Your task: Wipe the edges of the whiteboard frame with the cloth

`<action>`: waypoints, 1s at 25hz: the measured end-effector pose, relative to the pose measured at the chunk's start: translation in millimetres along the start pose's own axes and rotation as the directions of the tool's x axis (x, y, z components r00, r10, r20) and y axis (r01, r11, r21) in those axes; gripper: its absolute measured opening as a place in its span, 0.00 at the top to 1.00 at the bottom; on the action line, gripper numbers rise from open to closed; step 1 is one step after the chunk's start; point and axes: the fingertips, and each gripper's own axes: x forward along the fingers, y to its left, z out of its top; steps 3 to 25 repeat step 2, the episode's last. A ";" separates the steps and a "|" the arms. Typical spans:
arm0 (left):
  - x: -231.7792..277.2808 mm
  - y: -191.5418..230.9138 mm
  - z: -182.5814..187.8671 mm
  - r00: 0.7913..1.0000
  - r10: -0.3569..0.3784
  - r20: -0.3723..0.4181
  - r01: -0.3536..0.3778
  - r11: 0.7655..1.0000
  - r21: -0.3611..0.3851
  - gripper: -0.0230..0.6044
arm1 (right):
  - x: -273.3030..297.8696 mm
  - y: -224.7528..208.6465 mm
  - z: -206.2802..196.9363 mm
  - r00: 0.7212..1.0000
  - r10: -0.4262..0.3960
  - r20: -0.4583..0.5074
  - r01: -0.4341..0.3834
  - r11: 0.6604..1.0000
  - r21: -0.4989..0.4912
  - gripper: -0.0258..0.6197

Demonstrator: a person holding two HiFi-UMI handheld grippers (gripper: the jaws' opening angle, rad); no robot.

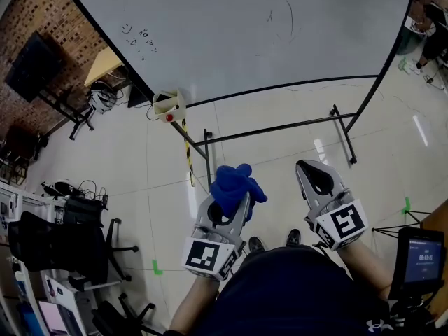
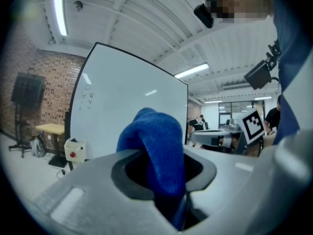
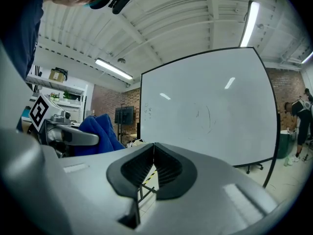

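Observation:
A large whiteboard [image 1: 245, 26] on a black wheeled stand stands ahead of me, its black frame [image 1: 280, 87] running along the bottom edge. My left gripper [image 1: 234, 191] is shut on a blue cloth [image 1: 234, 185], which bulges out past the jaw tips [image 2: 156, 146]. My right gripper [image 1: 313, 170] is shut with nothing between its jaws [image 3: 153, 148]. Both grippers are held low in front of me, well short of the board. In the right gripper view the whiteboard [image 3: 205, 111] fills the middle and the blue cloth [image 3: 100, 131] shows at the left.
A small white bin with a red button [image 1: 169, 106] hangs near the board's lower left corner. A yellow-black striped pole [image 1: 187, 149] leans by the stand's legs [image 1: 280, 128]. Black chairs [image 1: 63, 247] and clutter stand at the left; a screen [image 1: 418, 261] at the right.

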 end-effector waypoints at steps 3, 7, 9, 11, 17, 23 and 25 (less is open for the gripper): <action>1.5 2.3 -1.3 1.000 0.005 -0.001 -0.005 1.000 0.000 0.78 | 2.6 0.3 -1.2 1.000 0.005 -0.001 -0.005 1.000 0.000 0.94; 1.5 2.3 -1.3 1.000 0.005 -0.001 -0.005 1.000 0.000 0.78 | 2.6 0.3 -1.2 1.000 0.005 -0.001 -0.005 1.000 0.000 0.94; 1.5 2.3 -1.3 1.000 0.005 -0.001 -0.005 1.000 0.000 0.78 | 2.6 0.3 -1.2 1.000 0.005 -0.001 -0.005 1.000 0.000 0.94; 1.5 2.3 -1.3 1.000 0.005 -0.001 -0.005 1.000 0.000 0.78 | 2.6 0.3 -1.2 1.000 0.005 -0.001 -0.005 1.000 0.000 0.94; 1.5 2.3 -1.3 1.000 0.005 -0.001 -0.005 1.000 0.000 0.78 | 2.6 0.3 -1.2 1.000 0.005 -0.001 -0.005 1.000 0.000 0.94; 1.5 2.3 -1.3 1.000 0.005 -0.001 -0.005 1.000 0.000 0.78 | 2.6 0.3 -1.2 1.000 0.005 -0.001 -0.005 1.000 0.000 0.94; 1.5 2.3 -1.3 1.000 0.005 -0.001 -0.005 1.000 0.000 0.78 | 2.6 0.3 -1.2 1.000 0.005 -0.001 -0.005 1.000 0.000 0.94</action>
